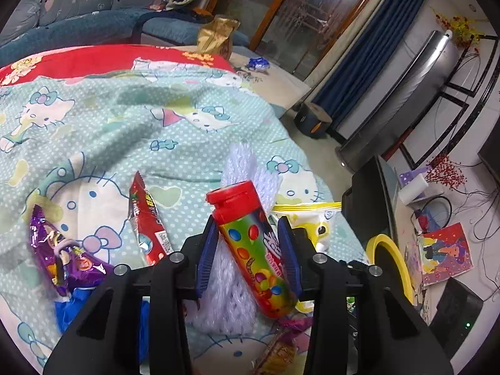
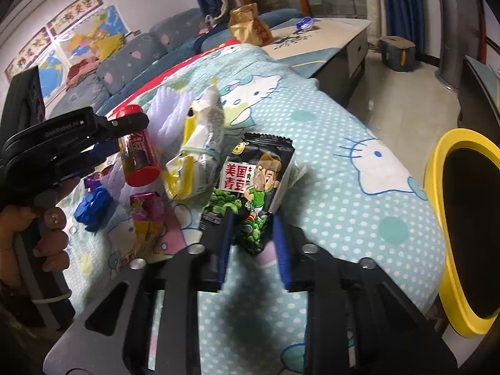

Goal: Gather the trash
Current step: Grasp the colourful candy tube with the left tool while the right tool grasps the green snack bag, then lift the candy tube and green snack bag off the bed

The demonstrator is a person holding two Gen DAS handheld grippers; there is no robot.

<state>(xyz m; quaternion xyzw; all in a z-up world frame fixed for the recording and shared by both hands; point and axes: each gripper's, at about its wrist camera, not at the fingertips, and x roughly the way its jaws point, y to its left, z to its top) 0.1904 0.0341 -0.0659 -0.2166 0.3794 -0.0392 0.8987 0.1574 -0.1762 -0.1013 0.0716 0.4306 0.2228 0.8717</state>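
- Left gripper (image 1: 250, 250) fingers pinch the candy tube (image 1: 254, 250) among wrappers mid-bed.
- Right gripper (image 2: 251, 243) fingers clamp the green-pea packet (image 2: 250, 187) nearer the bed's edge.
- Grasping step – next, probably lift both to the yellow-rimmed bin (image 2: 443, 218) beside the bed.

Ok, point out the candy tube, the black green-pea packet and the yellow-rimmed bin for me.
candy tube (image 1: 259, 250): left wrist view, on its printed body.
black green-pea packet (image 2: 250, 184): right wrist view, on the front print.
yellow-rimmed bin (image 2: 437, 187): right wrist view, on the yellow rim's left edge.
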